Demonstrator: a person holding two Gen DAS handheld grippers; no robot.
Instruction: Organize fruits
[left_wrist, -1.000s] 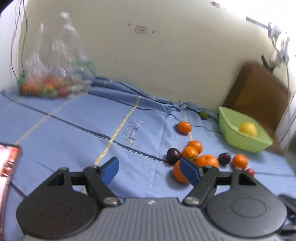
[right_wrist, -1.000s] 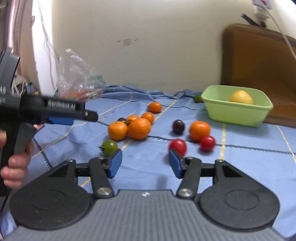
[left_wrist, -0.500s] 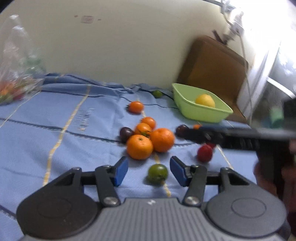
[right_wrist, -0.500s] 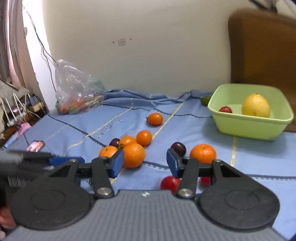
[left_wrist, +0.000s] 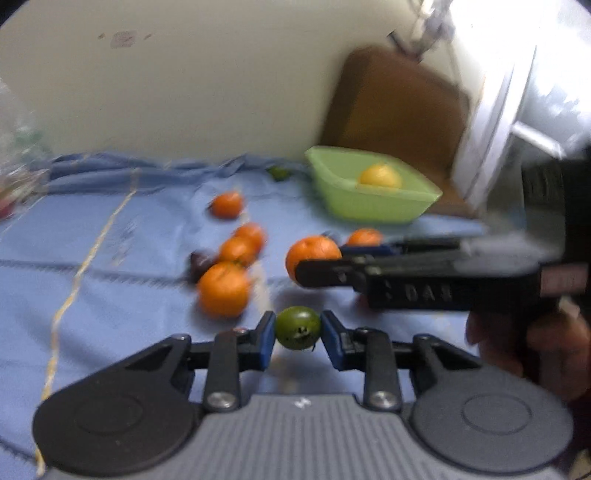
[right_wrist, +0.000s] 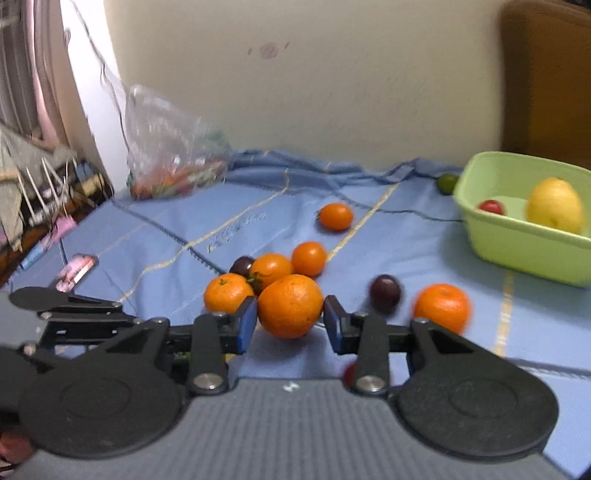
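Several fruits lie on a blue cloth (right_wrist: 229, 229). My left gripper (left_wrist: 297, 332) has its blue pads against both sides of a small green tomato (left_wrist: 297, 328). My right gripper (right_wrist: 290, 320) is open around a large orange (right_wrist: 290, 305), with a small gap at each pad. A light green basin (right_wrist: 517, 243) at the right holds a yellow lemon (right_wrist: 554, 204) and a red tomato (right_wrist: 491, 206). The basin (left_wrist: 373, 199) shows in the left wrist view too. More oranges, such as one to the right (right_wrist: 441, 305), and a dark plum (right_wrist: 385, 291) lie around.
A clear plastic bag of fruit (right_wrist: 170, 155) sits at the back left by the wall. A green fruit (right_wrist: 447, 183) lies behind the basin. A brown chair back (right_wrist: 546, 74) stands at the right. A pink packet (right_wrist: 75, 267) lies at the left edge.
Both grippers moved in low toward the fruit. The left one closed on the green tomato. The right one came forward until the large orange sat between its open fingers.
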